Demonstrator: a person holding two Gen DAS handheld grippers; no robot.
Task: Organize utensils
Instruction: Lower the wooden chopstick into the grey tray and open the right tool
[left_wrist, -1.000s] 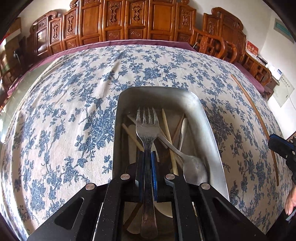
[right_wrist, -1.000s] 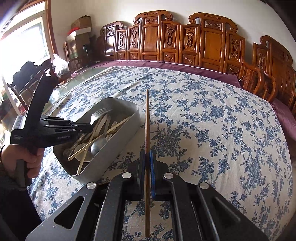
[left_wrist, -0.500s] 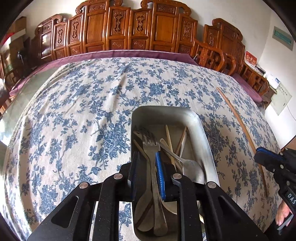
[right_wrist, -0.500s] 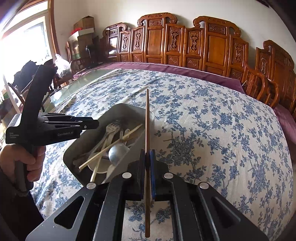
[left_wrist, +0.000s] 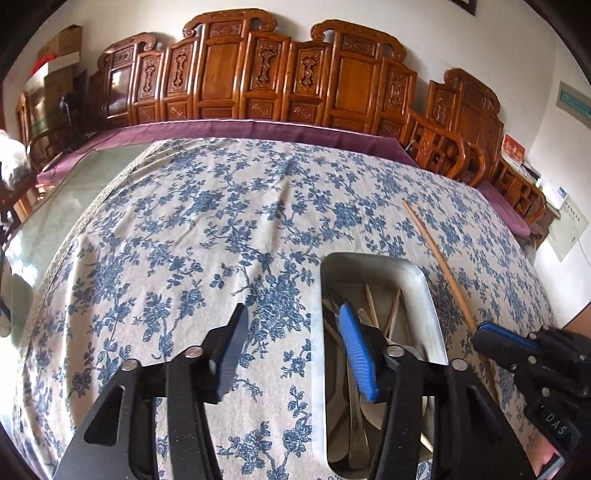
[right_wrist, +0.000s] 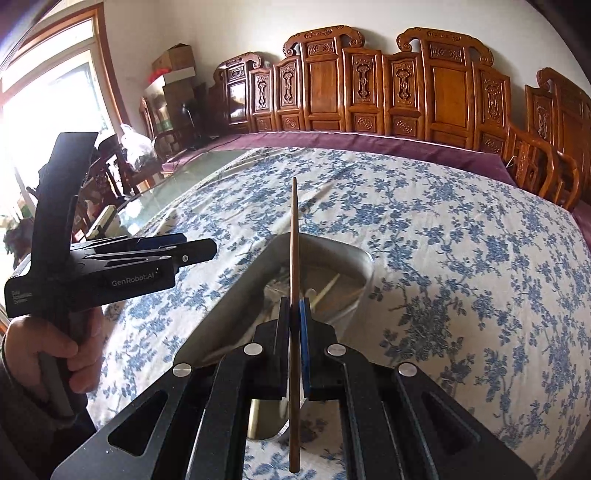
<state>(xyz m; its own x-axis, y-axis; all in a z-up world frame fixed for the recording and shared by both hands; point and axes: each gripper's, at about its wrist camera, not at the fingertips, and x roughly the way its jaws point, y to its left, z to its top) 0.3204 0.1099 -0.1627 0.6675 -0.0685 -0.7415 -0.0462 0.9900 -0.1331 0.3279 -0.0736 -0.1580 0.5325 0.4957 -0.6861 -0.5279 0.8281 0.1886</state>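
Two fingers of my left gripper are spreading apart with nothing between them, above the near left edge of the metal tray; its blue pad hides much of the cutlery (too jumbled to count). One chopstick slants beside the tray. From my right wrist, my right gripper is clenched on that chopstick, over the tray on the floral tablecloth.

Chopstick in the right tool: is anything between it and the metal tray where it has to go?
Nothing visible blocks it. The chopstick, clamped in the right tool, already hangs over the tray. The left tool is off to the side, jaws opening, nothing between them.
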